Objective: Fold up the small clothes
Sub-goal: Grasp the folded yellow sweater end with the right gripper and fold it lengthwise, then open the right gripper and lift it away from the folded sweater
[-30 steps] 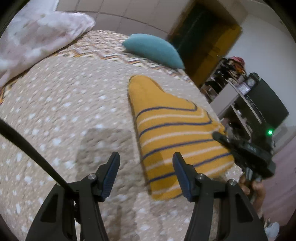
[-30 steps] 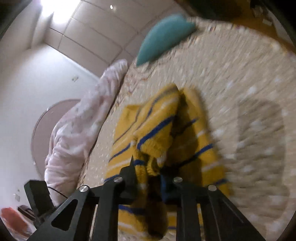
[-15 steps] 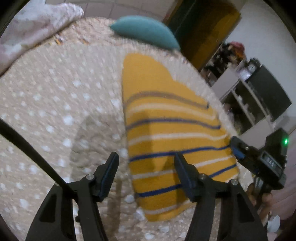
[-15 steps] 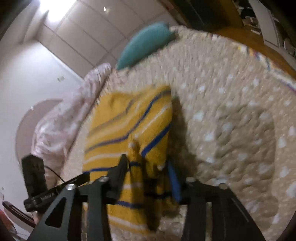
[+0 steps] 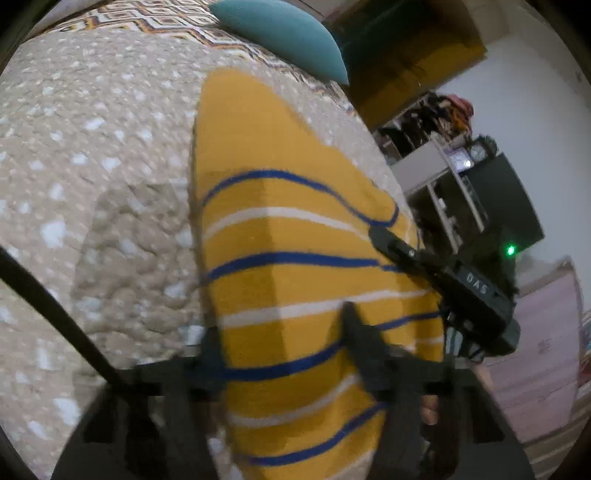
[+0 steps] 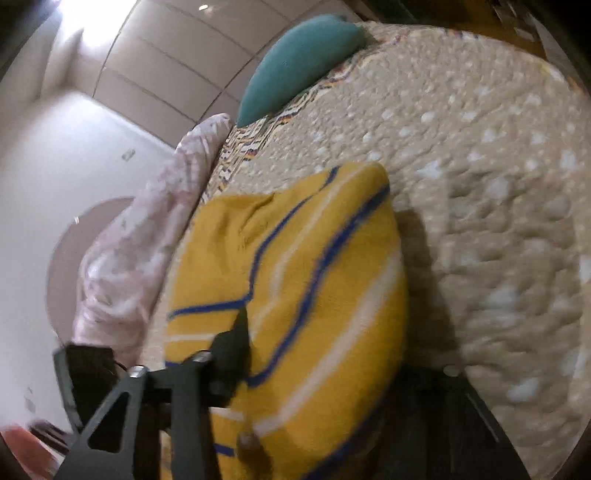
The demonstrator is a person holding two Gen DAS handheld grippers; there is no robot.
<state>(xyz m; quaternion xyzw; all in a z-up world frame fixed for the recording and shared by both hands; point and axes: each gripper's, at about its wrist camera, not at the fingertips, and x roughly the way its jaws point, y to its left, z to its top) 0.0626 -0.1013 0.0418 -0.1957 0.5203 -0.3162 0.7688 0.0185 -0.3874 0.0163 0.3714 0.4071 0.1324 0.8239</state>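
**Yellow sweater at bed's near edge**

My left tongs [image 5: 280, 354] are spread wide, w/ the striped yellow sweater [image 5: 295, 258] between the fingers. My right tongs [image 6: 314, 350] are half buried in its folded-over layer; grip can't tell. Sweater lies on the speckled bedspread [image 5: 92, 147], teal pillow [image 5: 280, 33] at far edge.

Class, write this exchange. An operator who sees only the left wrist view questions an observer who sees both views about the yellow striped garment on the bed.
Operator: I see the right gripper at the yellow garment. Is it shut?
Observer: Cannot tell. In the right wrist view, fabric drapes over one finger and hides it.
Operator: What lies past the garment's other side?
Observer: A pink-white blanket is bundled along the bedspread.
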